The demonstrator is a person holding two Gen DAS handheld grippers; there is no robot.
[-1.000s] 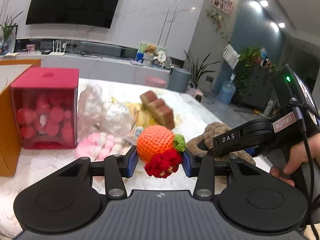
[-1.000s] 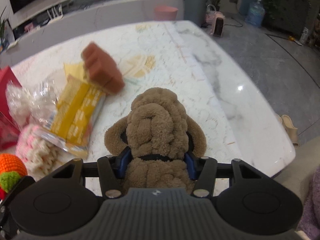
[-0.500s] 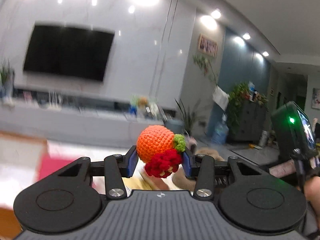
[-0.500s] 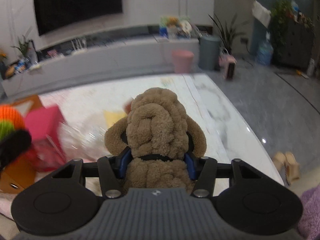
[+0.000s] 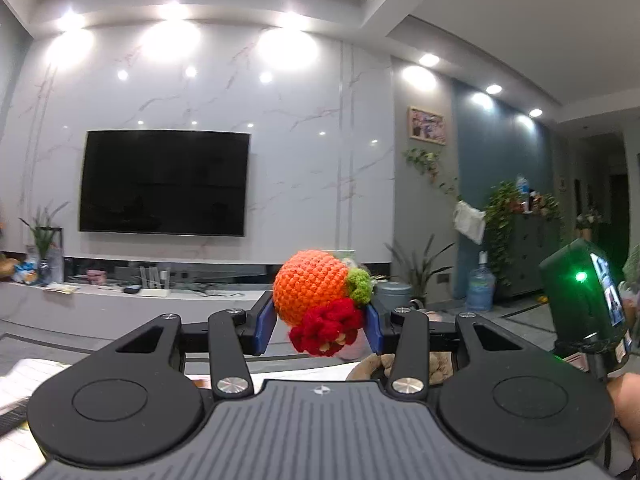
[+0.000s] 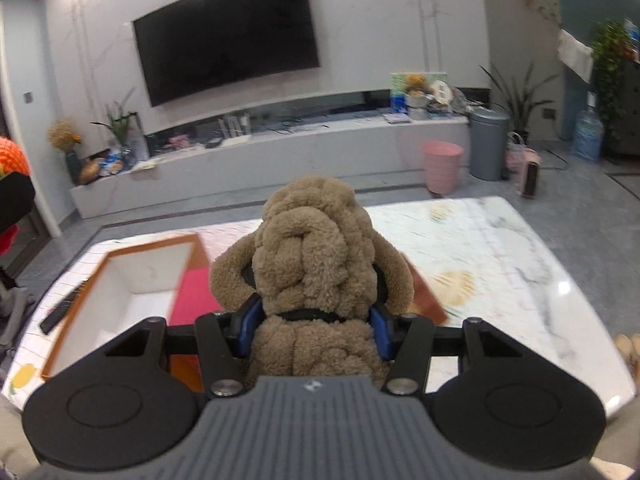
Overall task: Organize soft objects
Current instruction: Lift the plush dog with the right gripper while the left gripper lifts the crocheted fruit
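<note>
My left gripper (image 5: 320, 322) is shut on a crocheted orange ball (image 5: 310, 284) with a green tuft and a red bunch; it is held high, pointing level at the TV wall. That orange ball (image 6: 12, 156) also shows at the left edge of the right wrist view. My right gripper (image 6: 312, 320) is shut on a brown plush knot (image 6: 316, 256) and hangs over the table, tilted down. Below and to its left an orange box (image 6: 116, 288) with a white inside stands open. A pink-red box (image 6: 194, 292) lies next to it, partly hidden by the plush.
The white marble table (image 6: 500, 264) stretches right of the plush. A black remote (image 6: 60, 312) lies at the table's left edge. Behind are a TV (image 6: 228, 36), a low console, a pink bin (image 6: 442, 166) and a grey bin (image 6: 488, 142). The right gripper's body (image 5: 588, 304) shows at the left wrist view's right edge.
Both grippers rose with their toys still held. The left view lifted from the table's objects to the TV wall. The right view swung left, bringing the open orange box below.
</note>
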